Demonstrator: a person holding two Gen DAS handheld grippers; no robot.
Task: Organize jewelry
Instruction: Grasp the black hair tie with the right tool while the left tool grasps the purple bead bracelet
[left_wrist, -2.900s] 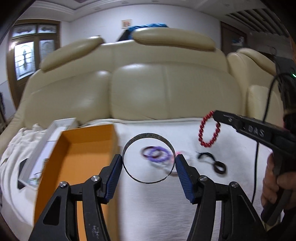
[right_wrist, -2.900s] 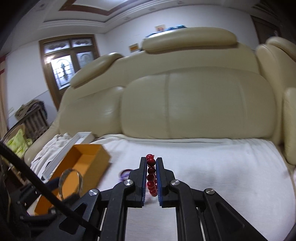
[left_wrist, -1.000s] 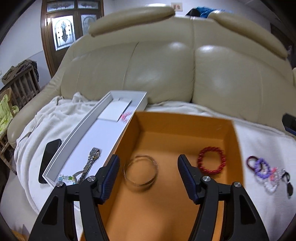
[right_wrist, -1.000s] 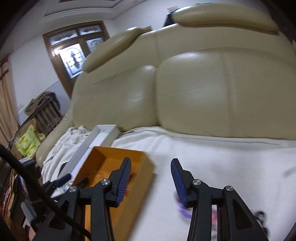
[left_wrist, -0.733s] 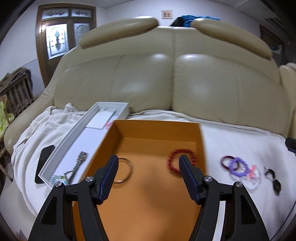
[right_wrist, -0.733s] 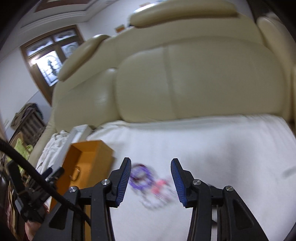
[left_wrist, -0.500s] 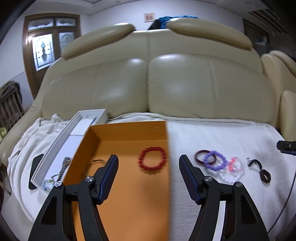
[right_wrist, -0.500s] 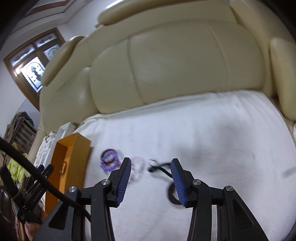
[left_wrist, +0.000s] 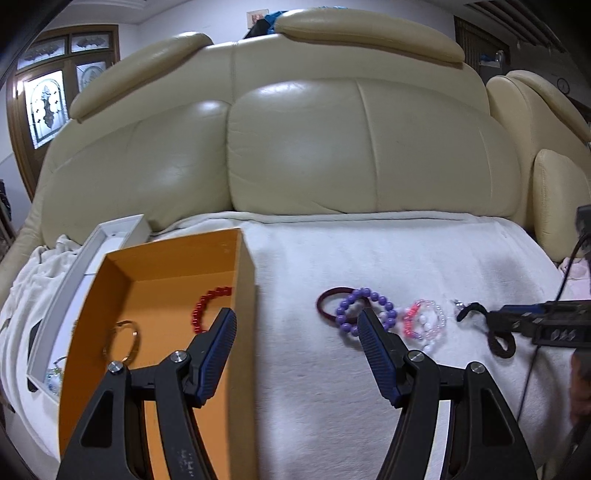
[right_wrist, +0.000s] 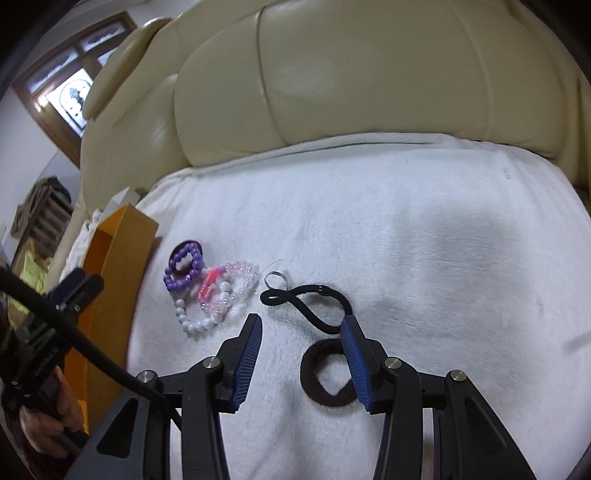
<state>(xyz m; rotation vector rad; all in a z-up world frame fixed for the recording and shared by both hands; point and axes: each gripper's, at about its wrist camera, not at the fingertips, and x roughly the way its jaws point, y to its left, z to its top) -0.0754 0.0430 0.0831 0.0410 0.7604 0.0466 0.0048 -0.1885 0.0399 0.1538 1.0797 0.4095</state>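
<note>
Nearest, in the right wrist view: right gripper (right_wrist: 302, 334) with jaws parted and nothing pinched, hanging over a white blanket (right_wrist: 424, 229). Between its blue pads (right_wrist: 248, 363), a dark brown hair tie (right_wrist: 325, 373) flat on the blanket, its right edge hidden behind the right pad; contact not possible to judge. Just beyond, a thin black elastic (right_wrist: 306, 301) in a loose loop, with a small silver ring (right_wrist: 275, 278) at its far left end. Left of those, a cluster touching one another: white bead bracelet (right_wrist: 197, 323), pink and clear bead bracelet (right_wrist: 221, 288), purple bead bracelet (right_wrist: 183, 267).

In the left wrist view: left gripper (left_wrist: 297, 323) likewise spread wide and empty, straddling the right wall of an orange box (left_wrist: 245, 280). Left finger (left_wrist: 216, 350) over the box interior, right finger over the blanket near the purple beads. Inside the box, a thin metal bangle (left_wrist: 122, 339) near left and a red bead bracelet (left_wrist: 207, 304) farther right, partly hidden by the box wall. Left of the box, a white tray (left_wrist: 70, 280) holding small items too hidden to name. Farthest back, a cream leather sofa (left_wrist: 295, 147).
</note>
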